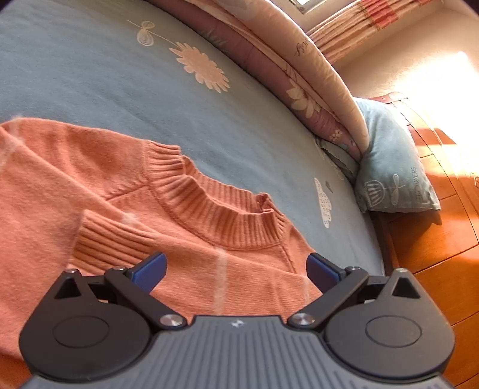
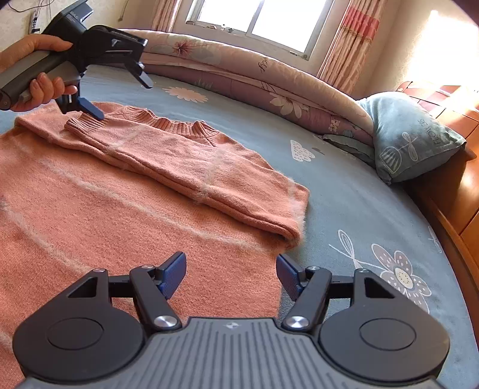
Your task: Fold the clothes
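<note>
Sunlit bedroom around you: a blue-grey bedsheet point(image 2: 344, 191) printed with pale flowers covers the bed, a rolled floral quilt point(image 2: 269, 80) lies along its far side under the window point(image 2: 257, 18), and a blue-grey pillow point(image 2: 410, 134) leans at the quilt's end against the orange wooden bed frame point(image 2: 455, 191). Take the orange sweater point(image 2: 119, 215) as your landmark: it lies flat on the sheet, its ribbed collar point(image 1: 215, 206) toward the quilt, and one sleeve point(image 2: 185, 167) is folded across the chest so that its ribbed cuff point(image 2: 83, 125) rests just short of the collar. Thin pale stripes cross the knit. Your left gripper point(image 1: 236, 270) hovers over the sweater's shoulder area near the collar with its blue pads spread wide and nothing between them; from the right wrist view you can see your hand point(image 2: 36, 77) around its handle, with one blue fingertip point(image 2: 92, 110) down beside the cuff, though whether it touches the knit is unclear. Your right gripper point(image 2: 230, 275) sits over the sweater's lower body, at the edge nearest the pillow side, its jaws also standing well apart, one pad over the orange fabric and the other over the sheet just beyond the sweater's edge, gripping nothing.
</note>
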A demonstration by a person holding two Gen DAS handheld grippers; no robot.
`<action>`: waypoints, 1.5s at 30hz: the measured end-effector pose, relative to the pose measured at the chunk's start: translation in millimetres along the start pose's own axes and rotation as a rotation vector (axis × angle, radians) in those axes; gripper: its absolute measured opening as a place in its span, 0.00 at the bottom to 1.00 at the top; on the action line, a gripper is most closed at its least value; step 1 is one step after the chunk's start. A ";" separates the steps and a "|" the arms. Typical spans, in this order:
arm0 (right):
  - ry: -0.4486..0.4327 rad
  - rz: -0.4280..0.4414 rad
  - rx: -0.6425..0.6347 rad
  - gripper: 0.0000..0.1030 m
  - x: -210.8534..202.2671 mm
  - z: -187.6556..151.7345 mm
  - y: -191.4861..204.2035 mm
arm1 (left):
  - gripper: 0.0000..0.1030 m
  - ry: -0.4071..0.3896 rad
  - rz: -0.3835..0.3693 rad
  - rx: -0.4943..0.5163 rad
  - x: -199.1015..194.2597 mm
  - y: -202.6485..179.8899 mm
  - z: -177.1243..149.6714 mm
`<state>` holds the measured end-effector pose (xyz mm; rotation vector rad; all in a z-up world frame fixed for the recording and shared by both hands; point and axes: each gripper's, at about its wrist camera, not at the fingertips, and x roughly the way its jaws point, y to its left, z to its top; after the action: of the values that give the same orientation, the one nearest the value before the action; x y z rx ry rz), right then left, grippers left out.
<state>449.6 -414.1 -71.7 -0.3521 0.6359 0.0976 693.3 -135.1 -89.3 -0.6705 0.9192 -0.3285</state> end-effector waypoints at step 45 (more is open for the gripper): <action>-0.051 -0.003 0.016 0.83 -24.8 14.0 -14.2 | 0.95 -0.043 0.303 0.393 -149.0 -32.9 -66.7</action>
<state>440.4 -422.1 -42.3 -0.3339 0.5854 0.0978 553.5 -106.8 -3.4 -0.1725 0.8686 -0.2140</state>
